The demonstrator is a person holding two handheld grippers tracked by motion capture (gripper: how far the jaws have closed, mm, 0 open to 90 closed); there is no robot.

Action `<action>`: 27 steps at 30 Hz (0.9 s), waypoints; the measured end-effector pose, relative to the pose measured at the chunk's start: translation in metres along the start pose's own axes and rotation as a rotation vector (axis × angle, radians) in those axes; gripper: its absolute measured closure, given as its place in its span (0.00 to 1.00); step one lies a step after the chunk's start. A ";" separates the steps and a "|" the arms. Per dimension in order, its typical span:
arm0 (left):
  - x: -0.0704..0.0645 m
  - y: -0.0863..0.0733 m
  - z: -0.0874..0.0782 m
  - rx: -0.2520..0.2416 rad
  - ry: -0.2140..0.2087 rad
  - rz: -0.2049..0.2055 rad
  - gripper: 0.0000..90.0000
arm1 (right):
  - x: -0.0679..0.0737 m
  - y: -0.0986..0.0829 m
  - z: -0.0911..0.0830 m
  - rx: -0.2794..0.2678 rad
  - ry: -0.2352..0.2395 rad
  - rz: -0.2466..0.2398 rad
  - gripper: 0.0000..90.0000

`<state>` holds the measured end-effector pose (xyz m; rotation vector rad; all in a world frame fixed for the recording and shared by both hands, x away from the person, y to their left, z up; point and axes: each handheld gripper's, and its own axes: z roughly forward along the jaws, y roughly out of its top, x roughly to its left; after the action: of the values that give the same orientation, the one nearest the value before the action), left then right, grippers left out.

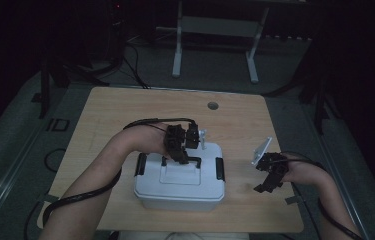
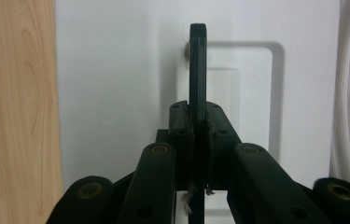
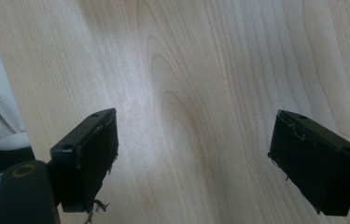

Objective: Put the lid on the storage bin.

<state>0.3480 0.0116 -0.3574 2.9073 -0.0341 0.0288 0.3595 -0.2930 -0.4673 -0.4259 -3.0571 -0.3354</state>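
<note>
- the wooden table carries the whole scene; its pale grain fills the ground under the right gripper's jaws in the right gripper view, and a small round hole sits near its far edge in the high view.
- the white storage box stands on the near middle of the table, lid on, with a black latch on its left end and another on its right end.
- the lid of the box is flat and white, with a shallow rectangular recess around the handle's seat.
- the left gripper sits over the lid's middle in the high view, with the person's left forearm curving in from the lower left and a black cable trailing along it.
- the right gripper hangs over bare table to the right of the box, well apart from it; in the right gripper view its jaws stand wide apart with nothing between them.
- the black handle of the lid stands upright on edge, and the left gripper's jaws are pressed together on its lower part, one pad on each side.
</note>
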 end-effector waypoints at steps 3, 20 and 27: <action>0.002 -0.003 0.000 -0.019 -0.011 -0.006 0.93 | 0.000 0.000 0.001 0.002 0.000 -0.001 0.17; 0.017 -0.030 -0.007 -0.116 0.075 -0.129 0.30 | -0.002 -0.001 -0.004 -0.008 -0.009 0.011 0.17; 0.017 -0.037 -0.009 -0.140 0.060 -0.158 0.15 | -0.002 0.002 -0.005 -0.020 -0.022 0.018 0.17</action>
<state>0.3654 0.0497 -0.3568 2.7582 0.1961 0.0825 0.3621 -0.2931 -0.4625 -0.4609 -3.0717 -0.3635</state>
